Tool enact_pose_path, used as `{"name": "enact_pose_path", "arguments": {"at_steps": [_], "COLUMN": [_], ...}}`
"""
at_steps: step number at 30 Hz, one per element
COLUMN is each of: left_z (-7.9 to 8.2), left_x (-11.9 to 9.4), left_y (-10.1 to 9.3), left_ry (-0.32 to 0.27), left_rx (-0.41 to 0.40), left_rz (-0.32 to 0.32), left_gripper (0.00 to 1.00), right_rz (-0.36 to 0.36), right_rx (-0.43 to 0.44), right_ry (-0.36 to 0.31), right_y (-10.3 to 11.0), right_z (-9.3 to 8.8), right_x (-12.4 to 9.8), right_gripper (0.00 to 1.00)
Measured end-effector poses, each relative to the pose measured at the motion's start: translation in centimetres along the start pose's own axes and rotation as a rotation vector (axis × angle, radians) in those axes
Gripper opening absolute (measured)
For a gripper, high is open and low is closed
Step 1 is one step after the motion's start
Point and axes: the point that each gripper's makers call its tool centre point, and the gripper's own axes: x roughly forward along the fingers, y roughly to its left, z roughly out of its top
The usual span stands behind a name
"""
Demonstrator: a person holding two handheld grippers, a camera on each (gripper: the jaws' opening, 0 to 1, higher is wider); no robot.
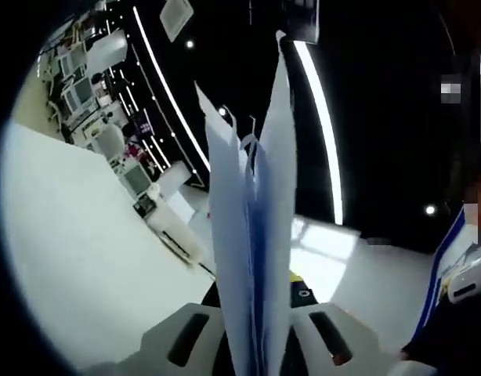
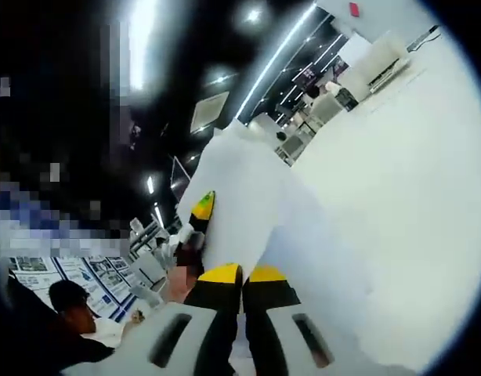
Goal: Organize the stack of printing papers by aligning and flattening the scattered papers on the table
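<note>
In the left gripper view the stack of white papers (image 1: 256, 204) stands edge-on and upright, rising from between my left gripper's (image 1: 260, 301) jaws, which are shut on its lower edge. The sheets fan apart slightly at the top. In the right gripper view the same papers (image 2: 248, 196) show as a broad white sheet held in the air. My right gripper (image 2: 242, 276) has its yellow-and-black fingertips pressed together on the sheet's near edge. The left gripper's yellow fingertip (image 2: 203, 205) grips the sheet's left side.
The white table (image 1: 76, 251) (image 2: 405, 157) lies beside the lifted stack. Desks with monitors (image 1: 131, 176) stand beyond its far edge. A person (image 2: 72, 305) is at the lower left of the right gripper view, and a person's body (image 1: 460, 266) at the right of the left gripper view.
</note>
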Motion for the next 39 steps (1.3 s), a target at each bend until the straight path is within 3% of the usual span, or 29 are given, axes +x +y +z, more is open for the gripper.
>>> {"name": "enact_pose_path", "arguments": {"at_steps": [8,11,14,16,22,26,30,39], "left_z": [0.1,0.0,0.5,0.8,1.7,2.2,2.4,1.4], "left_x": [0.0,0.2,1.2,2.0,4.6,7.4,10.1,15.0], "left_y": [0.1,-0.5,-2.3,-3.4,-6.1,-9.3,-12.8,-19.1], "left_ry": [0.012,0.024,0.029,0.031,0.044,0.057,0.073,0.121], "left_rx": [0.017,0.035,0.061,0.079,0.129,0.177,0.215,0.242], "left_rz": [0.028,0.032,0.006,-0.006,-0.054,-0.116,-0.198,-0.334], "left_gripper": [0.05,0.05,0.05,0.05,0.05,0.05,0.05,0.05], "right_rz": [-0.063,-0.117,-0.159,-0.167,-0.191,-0.192,-0.15,-0.05], "right_rx": [-0.166,-0.252,-0.295,-0.288,-0.222,-0.14,-0.077,0.01], "right_ry": [-0.07,-0.149,-0.209,-0.224,-0.269,-0.292,-0.352,-0.444], "right_y": [-1.2,-2.3,-3.4,-3.9,-6.1,-7.0,-7.2,-6.3], "right_z": [2.2,4.5,6.3,6.9,8.8,9.3,10.3,12.1], "right_x": [-1.8,-3.5,-4.9,-5.5,-7.3,-8.0,-9.0,-10.5], "right_gripper": [0.18,0.3,0.42,0.5,0.53,0.68,0.77,0.83]}}
